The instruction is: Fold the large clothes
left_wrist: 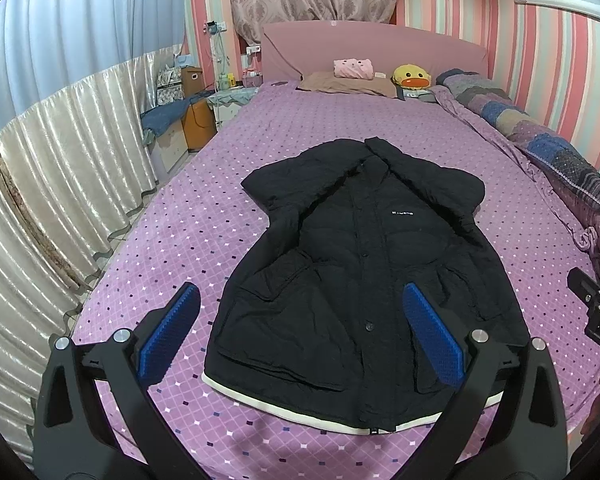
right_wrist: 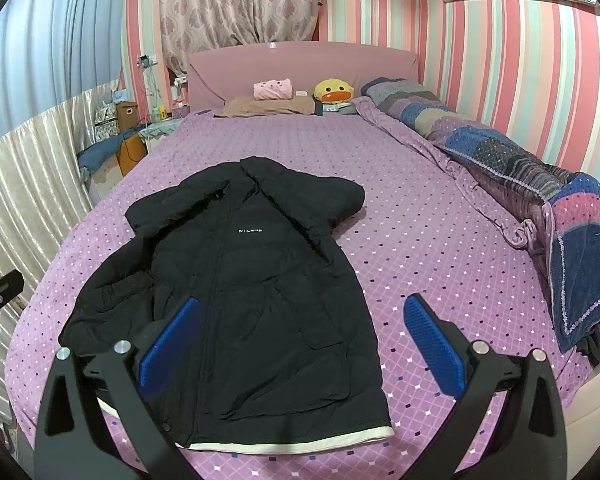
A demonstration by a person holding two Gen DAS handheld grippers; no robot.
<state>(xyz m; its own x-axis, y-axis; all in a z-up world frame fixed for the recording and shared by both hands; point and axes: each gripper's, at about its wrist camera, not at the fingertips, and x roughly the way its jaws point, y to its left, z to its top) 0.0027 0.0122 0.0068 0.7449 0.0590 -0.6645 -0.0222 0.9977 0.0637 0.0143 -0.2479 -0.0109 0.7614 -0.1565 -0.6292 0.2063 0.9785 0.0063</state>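
Observation:
A large black padded coat [left_wrist: 360, 272] with a white hem lies face up on the purple bed, buttoned, both sleeves folded in across the chest. It also shows in the right wrist view [right_wrist: 236, 292]. My left gripper [left_wrist: 300, 332] is open and empty, hovering above the coat's lower part near the hem. My right gripper [right_wrist: 300, 340] is open and empty, above the coat's lower right side; its left pad is over the coat, its right pad over the bedspread. Part of the right gripper's body [left_wrist: 596, 304] shows at the left view's right edge.
The purple dotted bedspread [left_wrist: 204, 216] covers a big bed. A rolled patchwork quilt [right_wrist: 520, 168] lies along the right side by the striped wall. Pillow [right_wrist: 268, 106], pink item and yellow duck plush [right_wrist: 334, 90] sit at the headboard. Curtains and a cluttered bedside stand [left_wrist: 196, 120] are on the left.

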